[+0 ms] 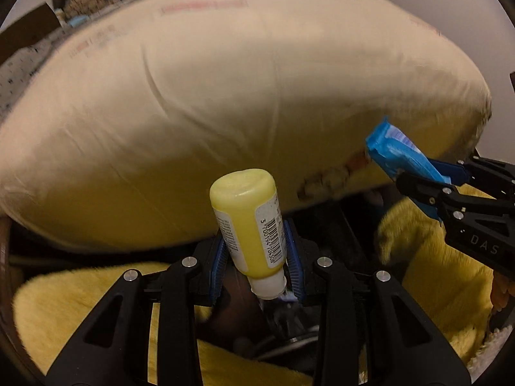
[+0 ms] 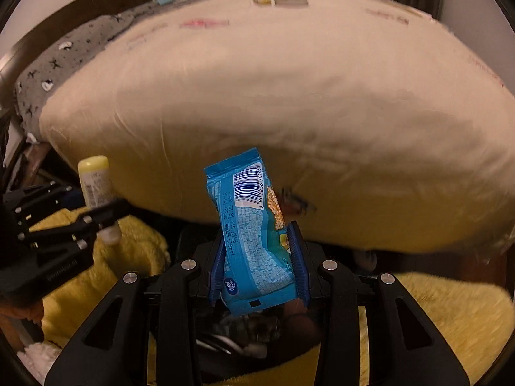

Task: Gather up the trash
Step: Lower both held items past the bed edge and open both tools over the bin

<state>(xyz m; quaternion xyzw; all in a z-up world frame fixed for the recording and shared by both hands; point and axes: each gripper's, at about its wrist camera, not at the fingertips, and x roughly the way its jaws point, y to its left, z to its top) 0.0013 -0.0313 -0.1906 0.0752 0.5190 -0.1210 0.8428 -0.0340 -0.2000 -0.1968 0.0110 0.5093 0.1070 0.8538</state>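
Two pieces of trash are being carried at once, one per gripper. We are clamping the left gripper [image 1: 257, 267] on a small yellow bottle [image 1: 249, 222], cap end down between the blue pads [image 1: 293, 257], so the barcode label faces outward and the base points away from us. We are clamping the right gripper [image 2: 259, 268] on a blue snack wrapper [image 2: 254, 231] by its lower half, leaving the barcode end free above the jaws. Both items are hanging in the air in front of a large cream pillow [image 1: 225, 103], above a yellow fleece blanket [image 1: 80, 305]. We are judging that both pickups are complete and a bin is needed next; none is visible.
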